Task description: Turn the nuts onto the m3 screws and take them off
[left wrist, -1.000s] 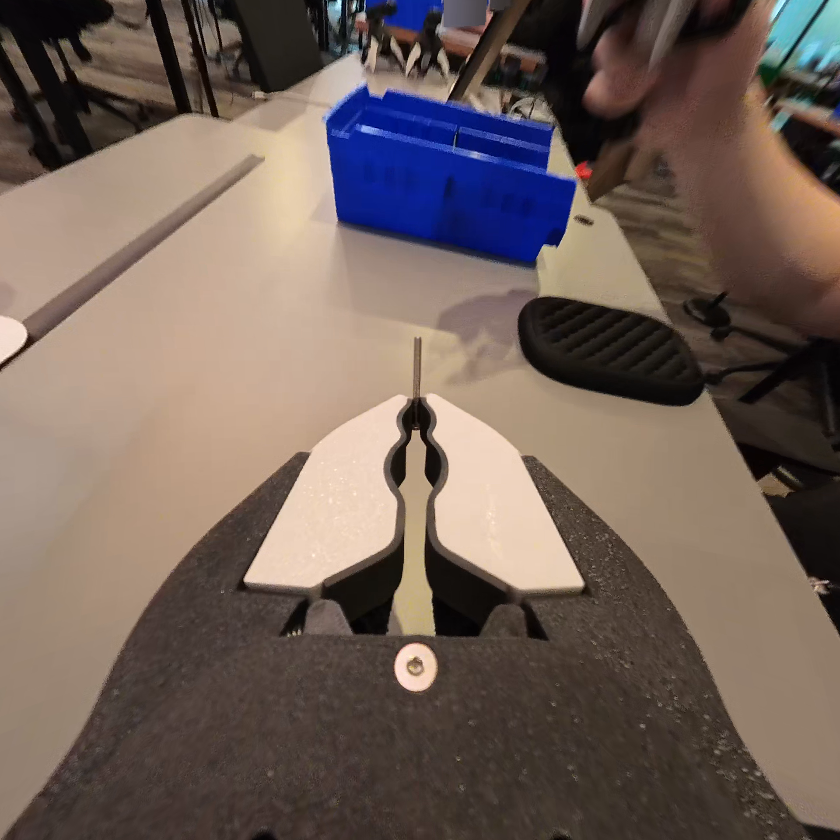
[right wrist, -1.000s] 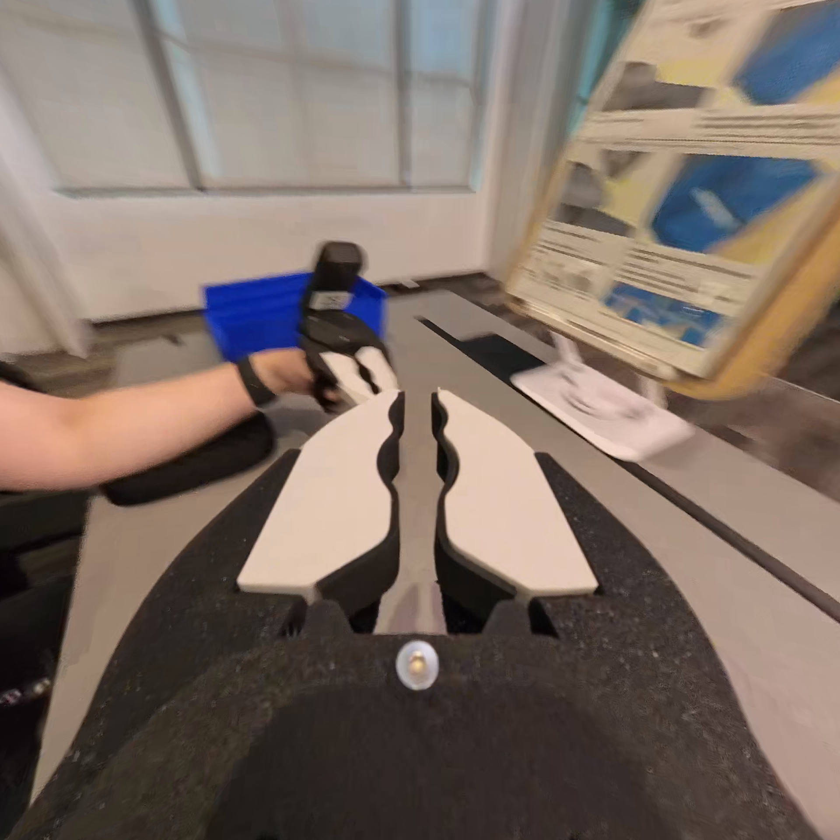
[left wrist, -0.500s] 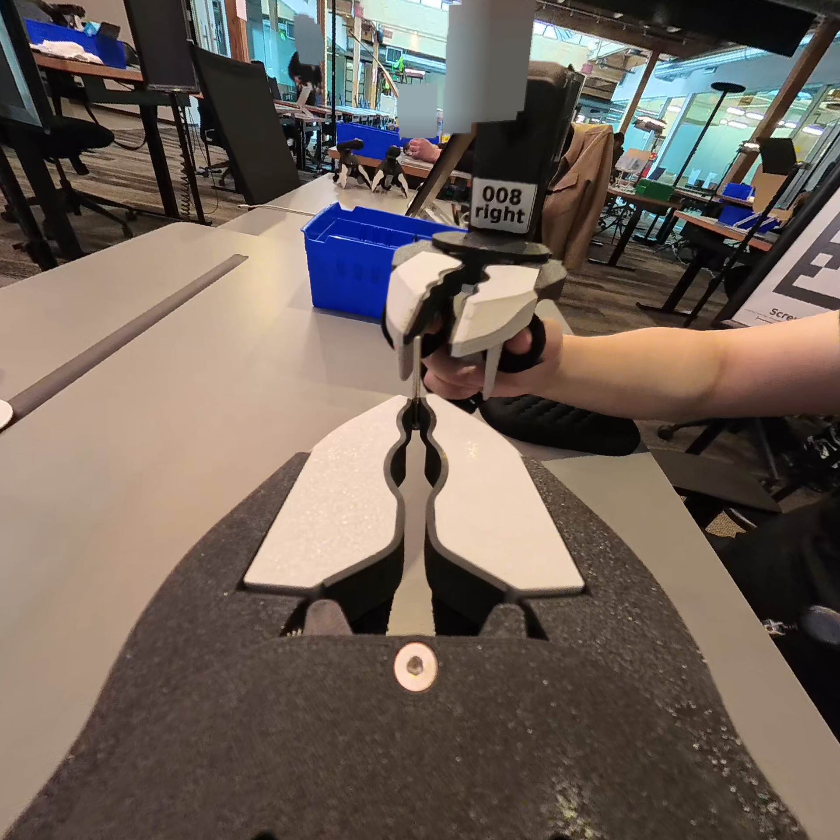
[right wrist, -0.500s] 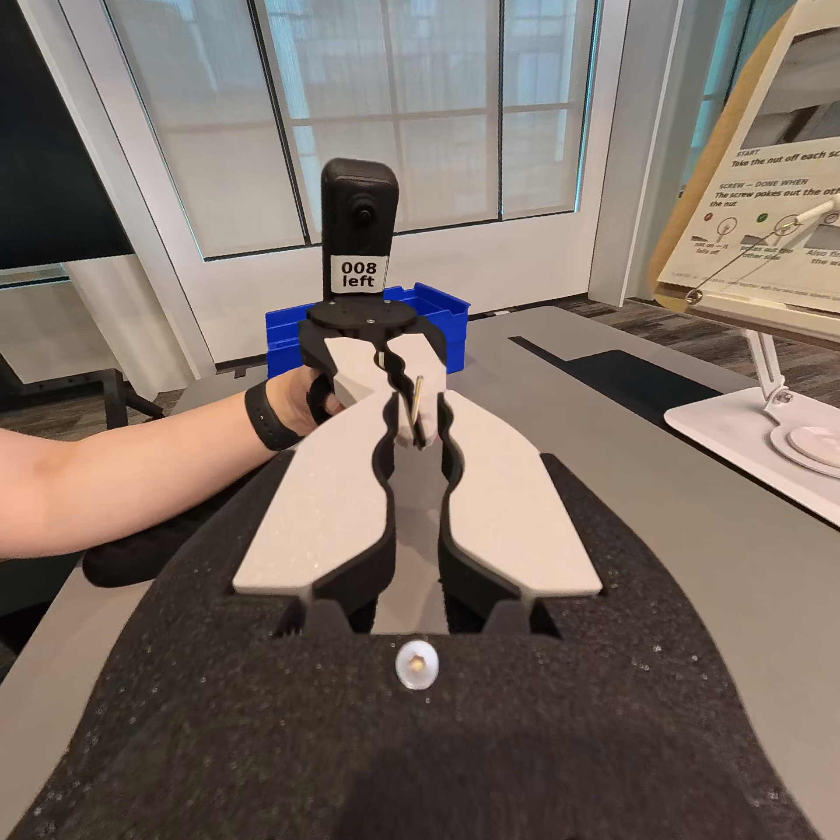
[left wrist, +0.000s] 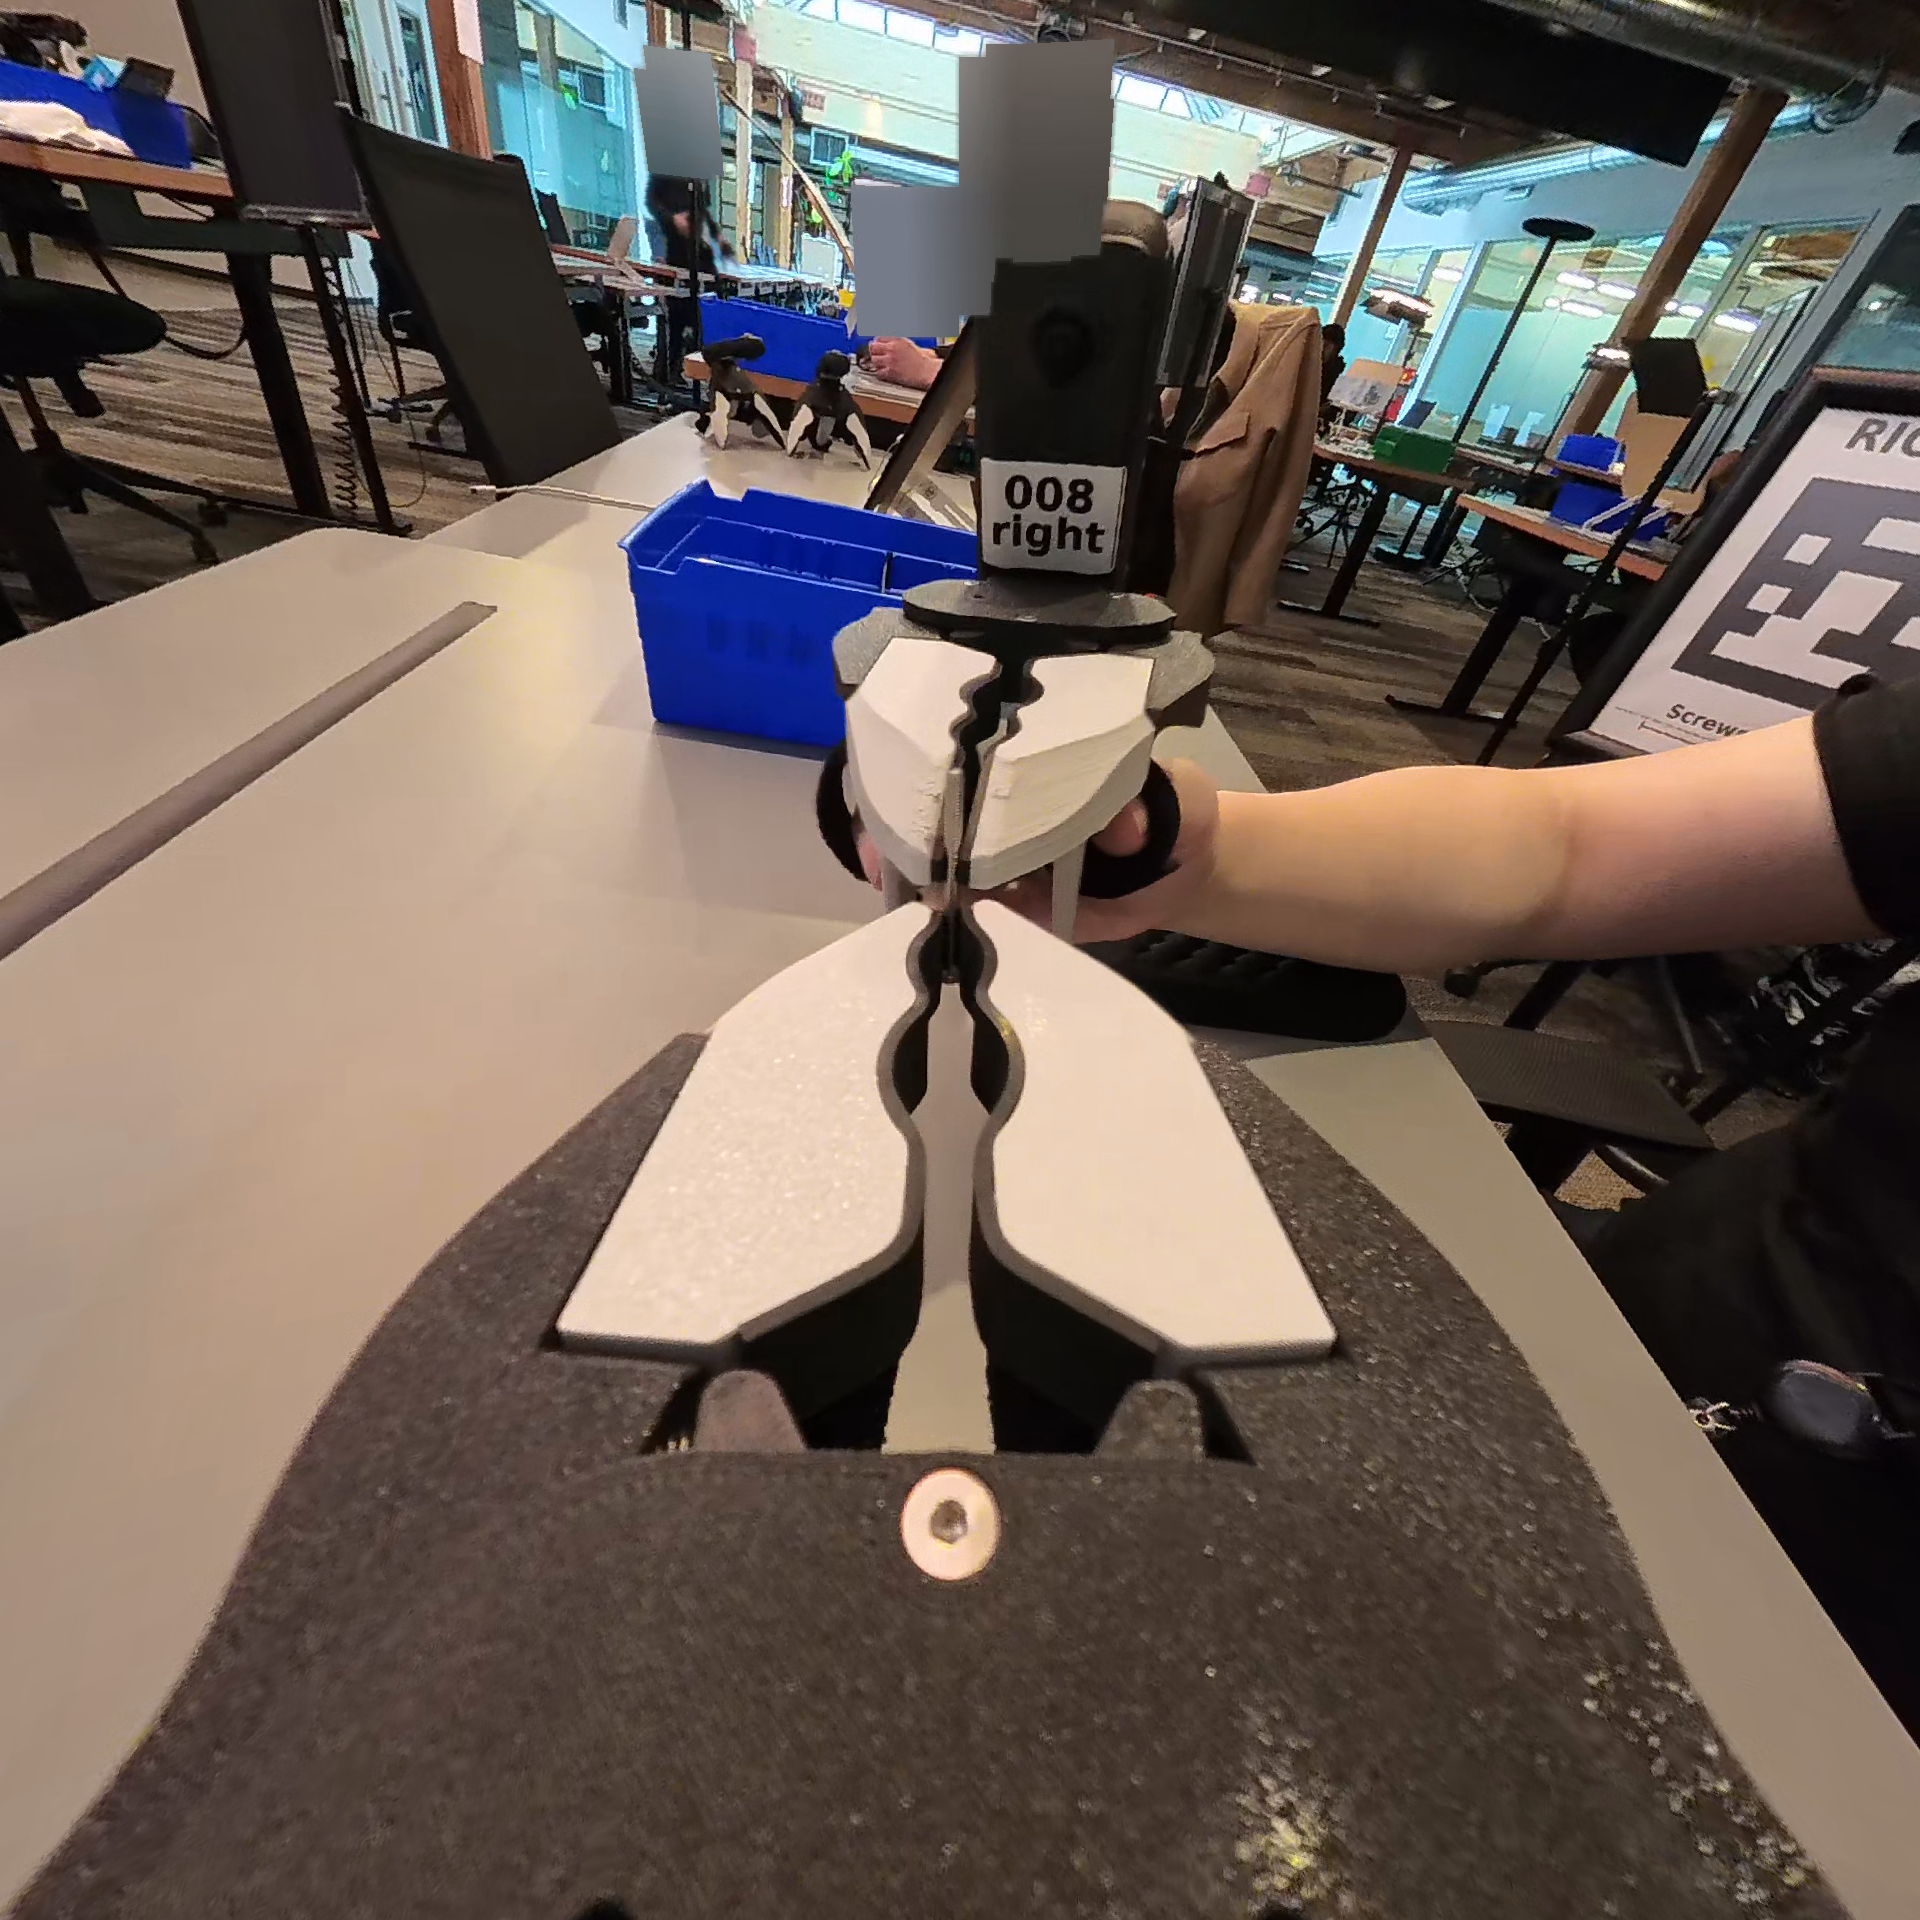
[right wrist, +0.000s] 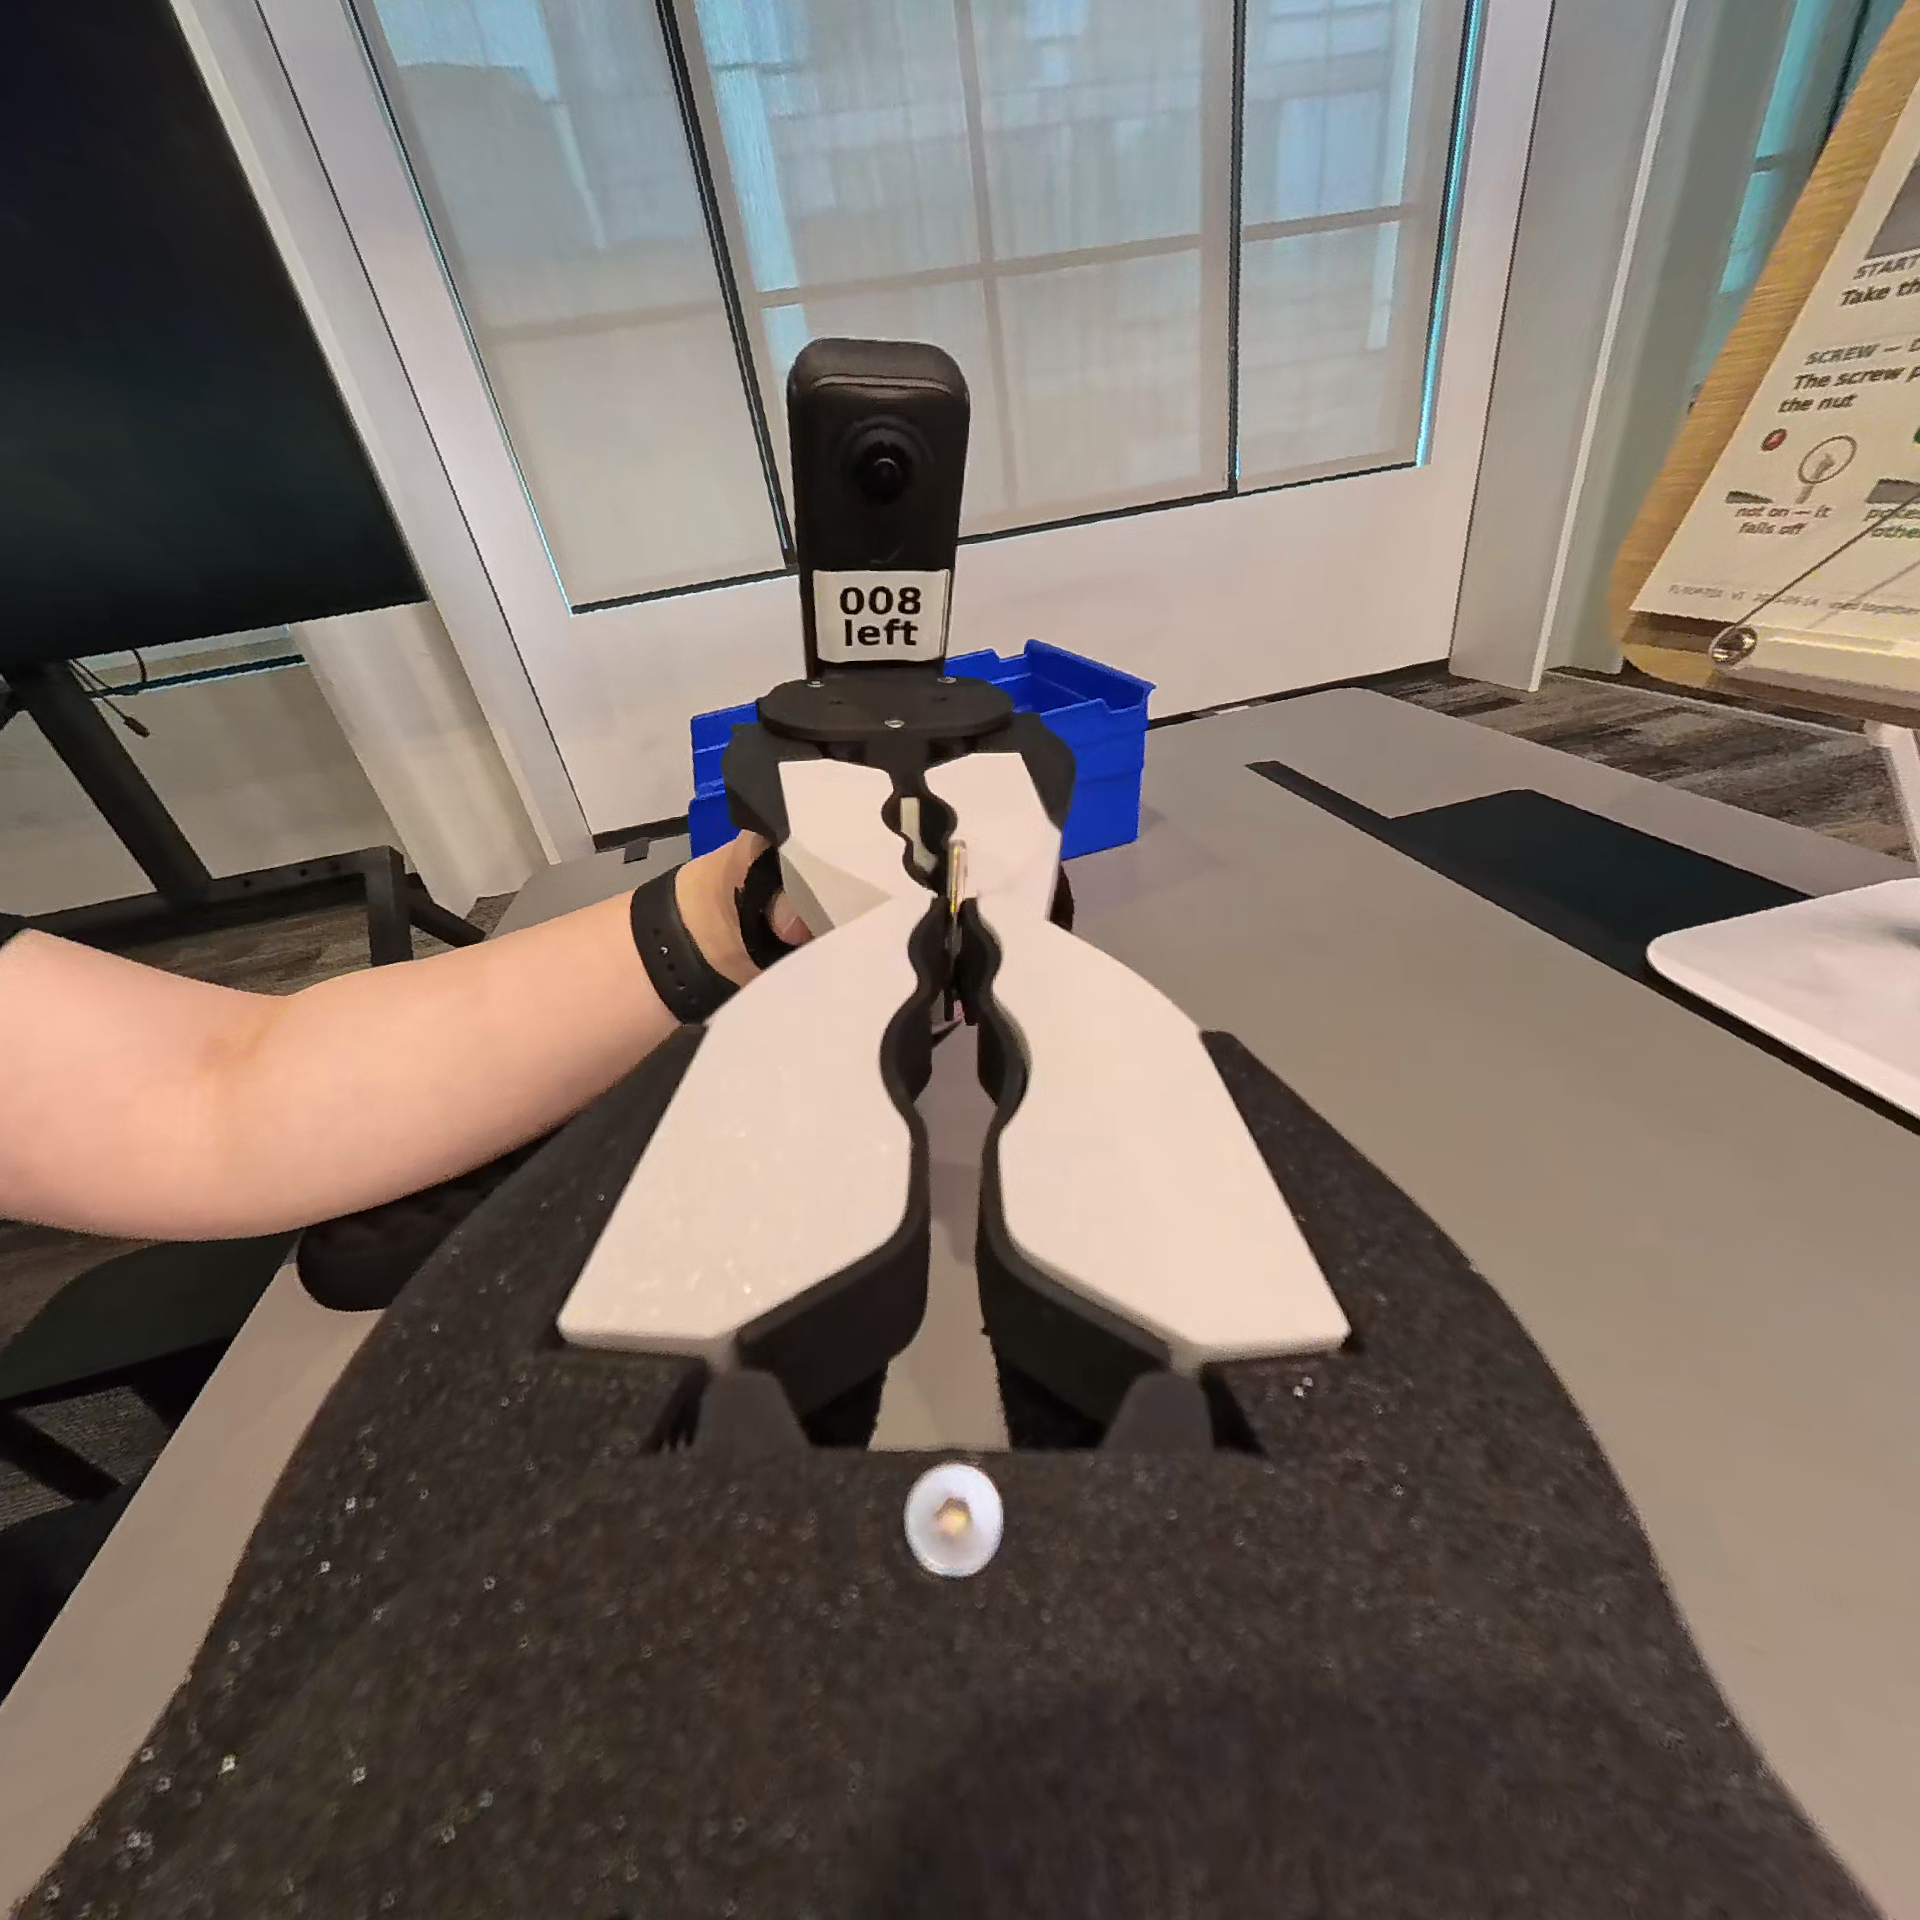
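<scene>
My left gripper [left wrist: 948, 914] is shut on a thin metal M3 screw [left wrist: 949, 831] that sticks forward out of its tips, held above the grey table [left wrist: 364, 935]. My right gripper [left wrist: 961, 831] faces it head-on, tip to tip, with its jaws closed around the free end of the screw. In the right wrist view my right gripper [right wrist: 951, 920] is closed at the tips on the screw [right wrist: 956, 871], which comes out of the left gripper [right wrist: 925, 831] opposite. No nut shows; the fingers hide that spot.
A blue bin [left wrist: 748, 644] stands on the table behind the grippers; it also shows in the right wrist view [right wrist: 1091, 769]. A black padded rest [left wrist: 1247, 987] lies at the table's right edge. An instruction board [right wrist: 1818, 416] on a white base [right wrist: 1787, 966] stands nearby. My two grippers' fingertips are within a few centimetres of each other.
The right gripper swung in from off to the side, lined up facing the left gripper, came closer and closed on the screw's free end. The left gripper kept hold of the screw.
</scene>
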The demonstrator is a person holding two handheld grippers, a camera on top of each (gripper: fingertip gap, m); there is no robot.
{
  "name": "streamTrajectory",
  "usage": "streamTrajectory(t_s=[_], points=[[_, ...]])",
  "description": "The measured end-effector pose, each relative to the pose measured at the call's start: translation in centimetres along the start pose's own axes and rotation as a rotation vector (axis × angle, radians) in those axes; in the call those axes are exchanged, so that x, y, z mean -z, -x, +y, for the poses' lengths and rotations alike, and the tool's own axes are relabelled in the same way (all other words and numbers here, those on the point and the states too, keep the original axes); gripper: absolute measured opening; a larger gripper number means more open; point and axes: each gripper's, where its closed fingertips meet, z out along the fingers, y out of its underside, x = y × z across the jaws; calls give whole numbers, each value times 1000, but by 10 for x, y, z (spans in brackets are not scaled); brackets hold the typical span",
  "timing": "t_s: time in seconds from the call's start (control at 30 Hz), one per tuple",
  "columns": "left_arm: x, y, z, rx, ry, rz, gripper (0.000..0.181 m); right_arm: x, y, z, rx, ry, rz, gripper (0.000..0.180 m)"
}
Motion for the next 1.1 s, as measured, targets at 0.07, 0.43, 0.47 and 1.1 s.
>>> streamTrajectory(t_s=[0.07, 0.43, 0.47, 1.1], points=[[0, -1, -1, -3, -8, 5, 2, 0, 1, -1, -13, -7, -11, 2], [-1, 1, 0, 27, -24, -7, 42, 16, -6, -13, -90, -78, -12, 2], [1, 3, 0, 31, -26, -16, 42, 21, -5, -17, -95, -85, -13, 2], [-13, 25, 47, 66, 204, -100, 33, 410, -184, -3, -375, 795, 987, 3]])
